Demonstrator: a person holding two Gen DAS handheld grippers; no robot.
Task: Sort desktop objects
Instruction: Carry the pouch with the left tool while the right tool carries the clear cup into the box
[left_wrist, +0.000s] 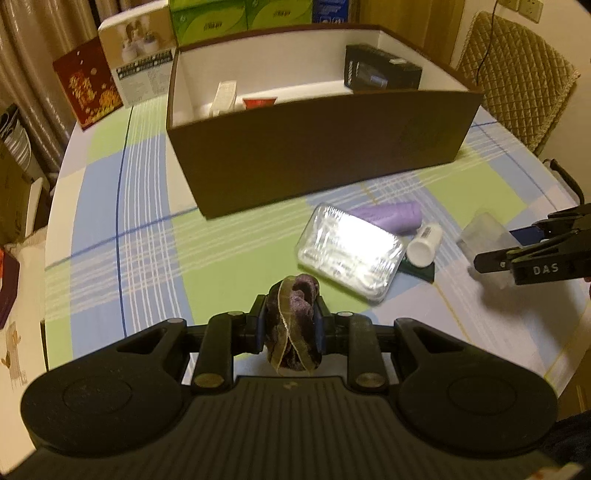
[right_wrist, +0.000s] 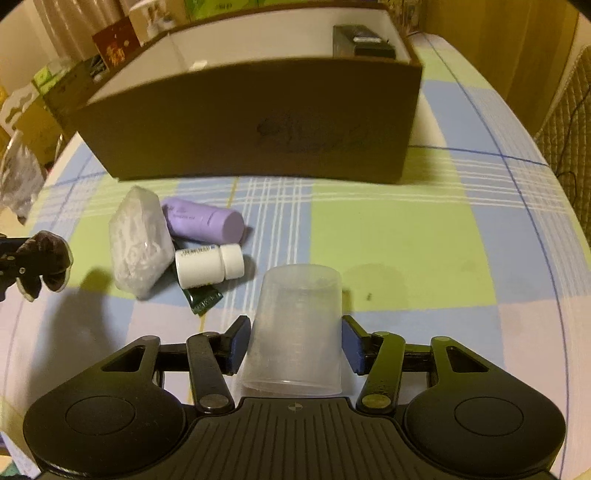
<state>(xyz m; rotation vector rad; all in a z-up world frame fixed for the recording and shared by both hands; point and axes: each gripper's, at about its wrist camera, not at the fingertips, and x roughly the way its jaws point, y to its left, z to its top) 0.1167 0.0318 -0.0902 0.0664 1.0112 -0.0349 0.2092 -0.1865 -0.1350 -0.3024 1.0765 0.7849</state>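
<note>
Checked tablecloth (right_wrist: 388, 221), left fingers (left_wrist: 291, 325) clamped on scrunchie (left_wrist: 293, 325), right fingers (right_wrist: 295, 345) flanking cup (right_wrist: 295, 328)

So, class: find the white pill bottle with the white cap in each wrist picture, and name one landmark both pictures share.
Left wrist view: the white pill bottle lies right of centre, against the right end of the clear plastic packet, below the purple tube.
Right wrist view: it lies left of centre, between the packet and the translucent cup.
Shared landmark: the brown cardboard box behind it.
</note>
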